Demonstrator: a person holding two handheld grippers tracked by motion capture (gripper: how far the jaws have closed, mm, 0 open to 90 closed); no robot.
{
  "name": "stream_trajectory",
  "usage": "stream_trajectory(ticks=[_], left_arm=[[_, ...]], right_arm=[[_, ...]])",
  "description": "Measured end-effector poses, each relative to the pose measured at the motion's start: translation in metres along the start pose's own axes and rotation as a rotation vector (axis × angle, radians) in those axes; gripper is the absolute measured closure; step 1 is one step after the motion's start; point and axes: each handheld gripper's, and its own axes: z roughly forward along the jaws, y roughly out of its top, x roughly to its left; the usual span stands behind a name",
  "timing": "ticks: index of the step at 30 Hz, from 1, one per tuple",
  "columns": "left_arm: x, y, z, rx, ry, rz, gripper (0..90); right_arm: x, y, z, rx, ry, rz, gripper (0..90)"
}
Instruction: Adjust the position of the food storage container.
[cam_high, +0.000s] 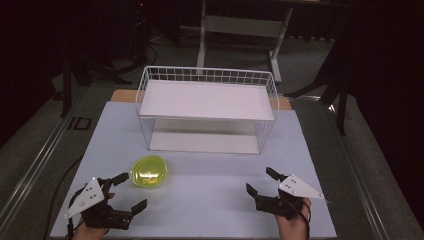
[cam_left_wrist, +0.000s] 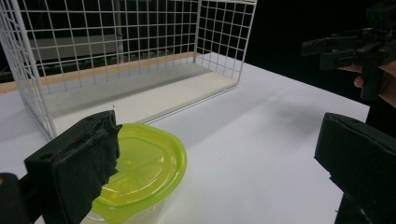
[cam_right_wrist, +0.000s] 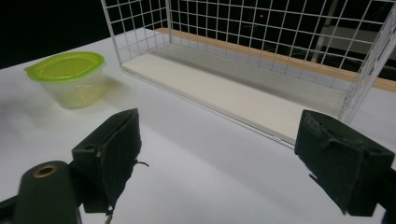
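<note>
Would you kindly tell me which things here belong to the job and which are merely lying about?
In the job:
- green-lidded container
- left gripper, open beside it
- right gripper, open
- wire rack, probably

Lying about:
- metal stand behind the table

No legible text, label, brand, number or sign appears on any surface. The green-lidded container (cam_high: 149, 172), the white wire basket (cam_high: 207, 75) and the table (cam_high: 210, 210) carry no readable markings.
</note>
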Motion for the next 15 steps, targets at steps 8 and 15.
stream_trajectory(ticks=[8, 15], left_arm=[[-0.001, 0.014, -0.006, 0.033, 0.009, -0.006, 0.7], [0.016, 0.012, -0.012, 0.054, 0.03, -0.05, 2.0]], right_arm=[[0.0, 0.0, 0.0, -0.006, 0.016, 0.021, 14.4], [0.001, 0.004, -0.002, -0.028, 0.027, 0.017, 14.4]])
